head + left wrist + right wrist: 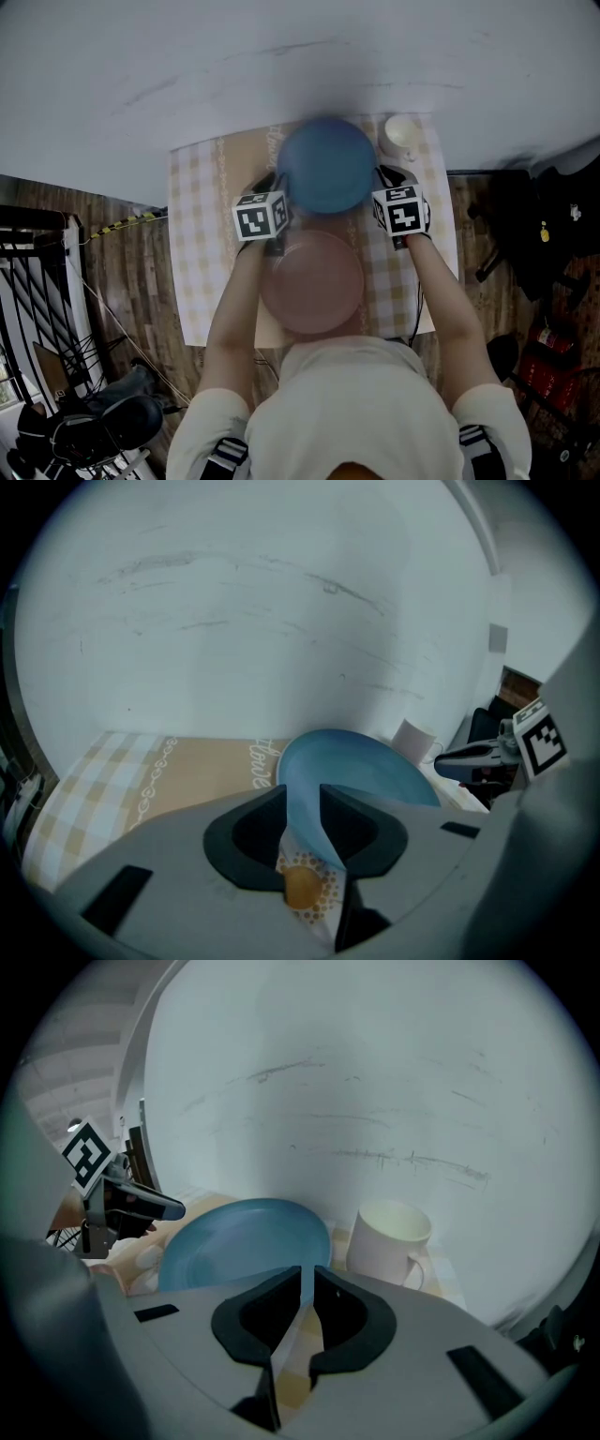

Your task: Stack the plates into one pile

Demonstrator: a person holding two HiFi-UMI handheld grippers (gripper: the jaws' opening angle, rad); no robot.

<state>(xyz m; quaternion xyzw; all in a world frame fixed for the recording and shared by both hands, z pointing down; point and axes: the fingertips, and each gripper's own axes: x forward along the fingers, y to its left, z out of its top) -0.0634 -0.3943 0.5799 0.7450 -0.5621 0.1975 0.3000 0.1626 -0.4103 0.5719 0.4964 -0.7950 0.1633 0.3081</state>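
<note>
**Blue plate between both grippers, left grip loose**

We have the blue plate (pixel 326 164) over the checked tablecloth (pixel 197 234), just beyond the pink plate (pixel 312 281). The left gripper (pixel 298 803) has its jaws apart around the plate's left rim, with cloth visible in the gap. The right gripper (pixel 307 1283) is clamped on the right rim. The white mug (pixel 389 1239) stands just beside the plate, on the right.

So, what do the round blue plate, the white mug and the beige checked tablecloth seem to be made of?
The round blue plate: probably plastic or melamine, smooth, matte; thin rim, even colour, no sharp glare. The white mug: likely glazed ceramic; thick wall, soft sheen. The beige checked tablecloth: woven fabric or vinyl, printed; it lies flat, which one is unclear.
</note>
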